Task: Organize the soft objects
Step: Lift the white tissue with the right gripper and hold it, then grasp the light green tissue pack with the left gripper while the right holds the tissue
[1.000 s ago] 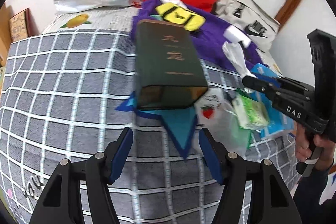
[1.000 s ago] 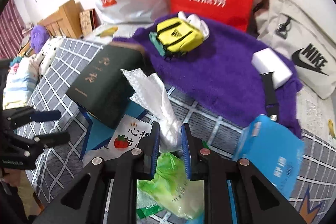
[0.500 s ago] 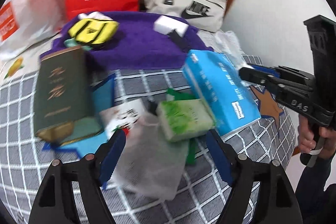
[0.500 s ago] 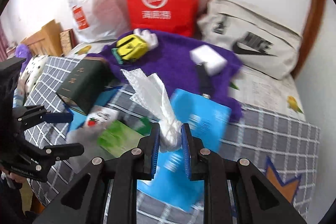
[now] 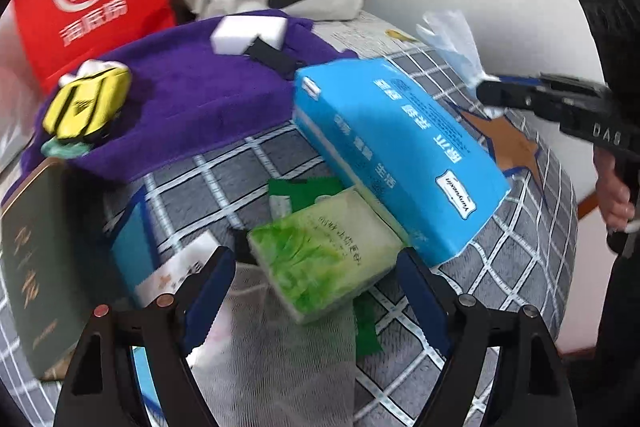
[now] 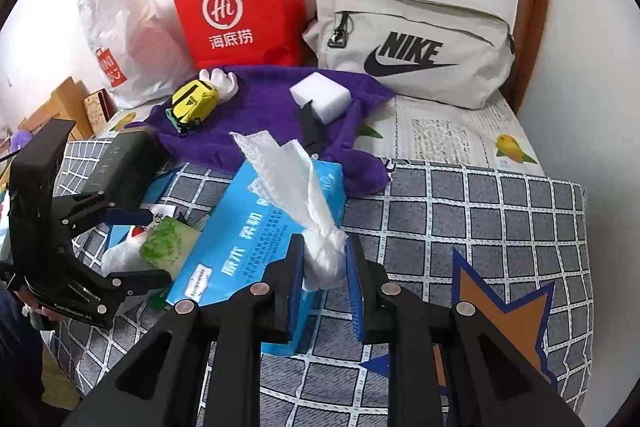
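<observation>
My left gripper hangs over a green tissue pack on the checked bedcover. Its jaws are opening, and the pack lies between the blue fingertips without being pressed. A translucent white bag lies under the pack. My right gripper is shut on the knot of a crumpled white plastic bag, held above a blue tissue pack. In the left wrist view the right gripper and its bag show at the right. The left gripper flanks the green pack.
A purple towel carries a yellow pouch and a white block. A dark green box lies left. A red paper bag, a Nike bag and a white shopping bag line the wall.
The left gripper swung right, from the dark green box to the green tissue pack, and its jaws widened. The right gripper carried the white bag up and right, over the blue pack.
</observation>
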The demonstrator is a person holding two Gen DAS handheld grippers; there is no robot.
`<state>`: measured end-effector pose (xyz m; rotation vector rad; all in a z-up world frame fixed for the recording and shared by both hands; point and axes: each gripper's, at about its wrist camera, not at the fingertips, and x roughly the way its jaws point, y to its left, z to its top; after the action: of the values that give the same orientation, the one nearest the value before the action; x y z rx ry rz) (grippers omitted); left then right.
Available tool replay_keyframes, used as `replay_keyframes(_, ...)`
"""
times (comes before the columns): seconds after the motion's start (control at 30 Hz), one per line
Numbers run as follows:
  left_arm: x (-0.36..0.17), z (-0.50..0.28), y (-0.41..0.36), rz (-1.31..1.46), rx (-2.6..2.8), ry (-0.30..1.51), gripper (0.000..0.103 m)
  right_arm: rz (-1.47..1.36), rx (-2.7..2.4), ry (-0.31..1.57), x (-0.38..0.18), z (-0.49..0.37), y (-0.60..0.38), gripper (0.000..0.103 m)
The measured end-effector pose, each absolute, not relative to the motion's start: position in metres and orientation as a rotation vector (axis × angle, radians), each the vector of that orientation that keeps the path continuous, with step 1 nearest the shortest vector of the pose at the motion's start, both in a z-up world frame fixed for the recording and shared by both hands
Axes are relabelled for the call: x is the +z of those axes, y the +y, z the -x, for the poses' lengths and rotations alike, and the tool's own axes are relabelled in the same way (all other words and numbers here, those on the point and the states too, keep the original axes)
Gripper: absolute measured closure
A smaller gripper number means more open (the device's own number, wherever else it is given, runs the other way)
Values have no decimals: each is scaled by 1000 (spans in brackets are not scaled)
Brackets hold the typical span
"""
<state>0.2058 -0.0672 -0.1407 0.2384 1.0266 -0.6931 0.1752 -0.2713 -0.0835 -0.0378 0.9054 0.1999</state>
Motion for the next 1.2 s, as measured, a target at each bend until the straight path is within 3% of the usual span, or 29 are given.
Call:
replay_keyframes(0.33,-149,-210,-81,-326,-791,984,21,1,212,927,-87,-186,-275,83)
replay_keyframes(0.5,-146,-207,-72,-307,-785,970,34,8,223,933,-90,-188,-269,83)
replay_keyframes(0.67,-138,-198,-61,-273,-763,959,38,13,241,931,-89,-186,-261,83)
replay_keyframes(1.2,-106,-187,-24,-81,-644,912,38,7,260,913,-76,-170,-246,83)
